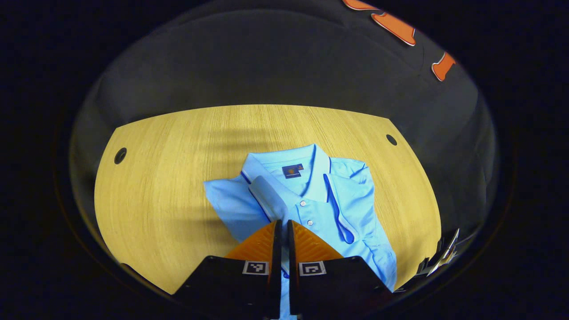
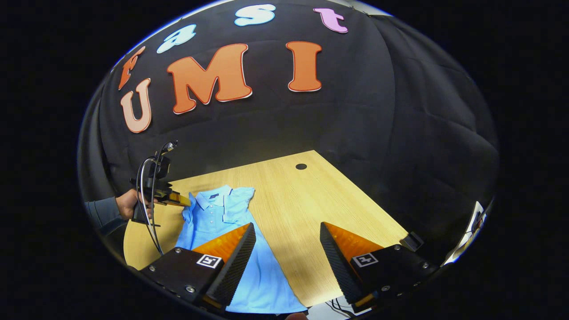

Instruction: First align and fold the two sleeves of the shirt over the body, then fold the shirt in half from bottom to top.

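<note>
A light blue polo shirt [image 1: 311, 209] lies collar-up on the wooden table [image 1: 169, 178]. Its sleeve on the right in the left gripper view [image 1: 344, 195] lies folded over the body. My left gripper [image 1: 282, 222] hangs over the chest, shut on the other sleeve [image 1: 266, 198], which runs from the fingertips towards the collar. In the right gripper view the shirt [image 2: 213, 218] stretches towards me and a hand holds the left gripper [image 2: 180, 200] at its shoulder. My right gripper [image 2: 288, 226] is open over bare table [image 2: 302, 209], beside the shirt's lower body, holding nothing.
The tabletop has round cable holes [image 1: 120, 155] [image 1: 391, 139] [image 2: 301, 166] near its far corners. Black cloth walls stand close behind the table. Part of the other gripper's rig [image 1: 444, 253] shows at the right edge of the left gripper view. Cables [image 2: 338, 306] hang off the near table edge.
</note>
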Demonstrator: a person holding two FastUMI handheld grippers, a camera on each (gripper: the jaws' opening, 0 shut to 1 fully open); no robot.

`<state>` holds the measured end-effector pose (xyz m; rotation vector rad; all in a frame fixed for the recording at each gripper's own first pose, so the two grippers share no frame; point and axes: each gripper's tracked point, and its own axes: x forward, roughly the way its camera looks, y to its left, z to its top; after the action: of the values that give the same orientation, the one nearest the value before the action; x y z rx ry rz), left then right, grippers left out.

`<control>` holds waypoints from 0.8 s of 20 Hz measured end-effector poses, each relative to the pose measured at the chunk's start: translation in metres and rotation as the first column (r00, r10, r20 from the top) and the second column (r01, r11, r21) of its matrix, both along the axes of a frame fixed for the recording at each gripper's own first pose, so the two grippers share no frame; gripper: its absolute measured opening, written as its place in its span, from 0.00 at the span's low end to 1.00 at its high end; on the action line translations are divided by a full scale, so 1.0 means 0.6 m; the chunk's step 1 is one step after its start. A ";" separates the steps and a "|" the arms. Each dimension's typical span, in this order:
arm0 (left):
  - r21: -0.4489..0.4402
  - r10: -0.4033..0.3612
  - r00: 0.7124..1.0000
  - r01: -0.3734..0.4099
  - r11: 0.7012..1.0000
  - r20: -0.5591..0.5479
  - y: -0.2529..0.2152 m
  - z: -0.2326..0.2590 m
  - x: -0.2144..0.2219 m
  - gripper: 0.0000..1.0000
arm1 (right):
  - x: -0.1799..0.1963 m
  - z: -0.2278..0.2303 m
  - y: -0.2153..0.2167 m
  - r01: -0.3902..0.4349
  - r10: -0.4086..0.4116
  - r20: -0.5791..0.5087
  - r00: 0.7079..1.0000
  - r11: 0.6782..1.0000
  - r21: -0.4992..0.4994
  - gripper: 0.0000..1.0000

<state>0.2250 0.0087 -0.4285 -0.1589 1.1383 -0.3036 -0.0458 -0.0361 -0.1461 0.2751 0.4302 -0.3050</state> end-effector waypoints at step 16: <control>-0.014 -0.069 0.996 0.070 0.997 0.050 0.004 0.096 -0.157 0.99 | -0.041 -0.081 0.019 -0.028 0.031 -0.069 0.997 0.999 0.041 0.92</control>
<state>0.1307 0.0114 -0.3709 -0.1257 1.0935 -0.3764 -0.0706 -0.0246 -0.1947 0.2972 0.5090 -0.2780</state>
